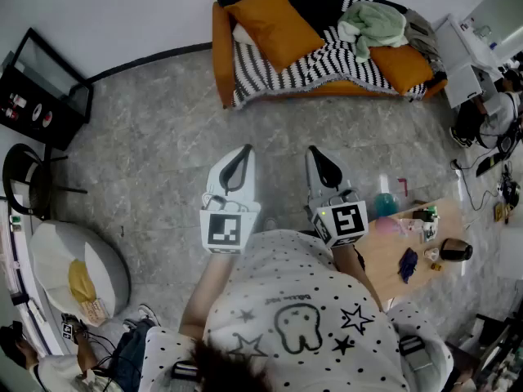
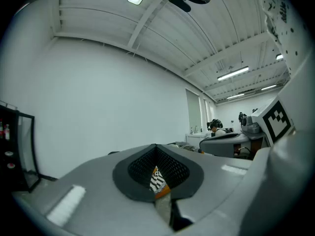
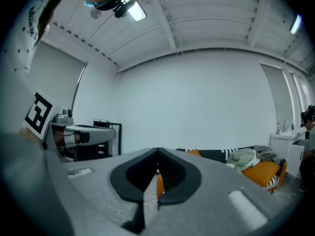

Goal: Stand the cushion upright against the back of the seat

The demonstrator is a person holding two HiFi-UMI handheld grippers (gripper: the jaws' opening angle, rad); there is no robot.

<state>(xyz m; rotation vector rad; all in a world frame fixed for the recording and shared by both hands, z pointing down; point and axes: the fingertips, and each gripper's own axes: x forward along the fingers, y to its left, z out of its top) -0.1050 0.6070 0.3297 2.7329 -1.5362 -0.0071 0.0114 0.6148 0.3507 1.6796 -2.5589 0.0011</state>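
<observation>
Your dotted shirt (image 1: 302,317) fills the bottom of the head view, and just past it you hold both grippers out level toward the sofa (image 1: 219,51). The left gripper (image 1: 243,153) has its jaws together with nothing in them. The left gripper view confirms it: the tips of the left gripper (image 2: 156,154) meet, and only a sliver of the distant sofa shows below them. The right gripper (image 1: 317,155) is likewise closed and empty, and in its own view the right gripper (image 3: 157,156) has its pads meeting. Both are well apart from the sofa, with a wide stretch of grey floor (image 1: 163,137) between. On the sofa's left end an orange cushion (image 1: 274,24) sits aslant on the striped throw (image 1: 327,64), its broad face toward you; whether it leans on the sofa's back I cannot tell from here. A second orange cushion (image 1: 404,65) lies at the sofa's right end, partly under a green cloth (image 1: 374,23). I judge the task not begun: neither cushion is in reach. The approach to the sofa, the grasp, and setting the cushion upright against the sofa's back are all left for you to do.
</observation>
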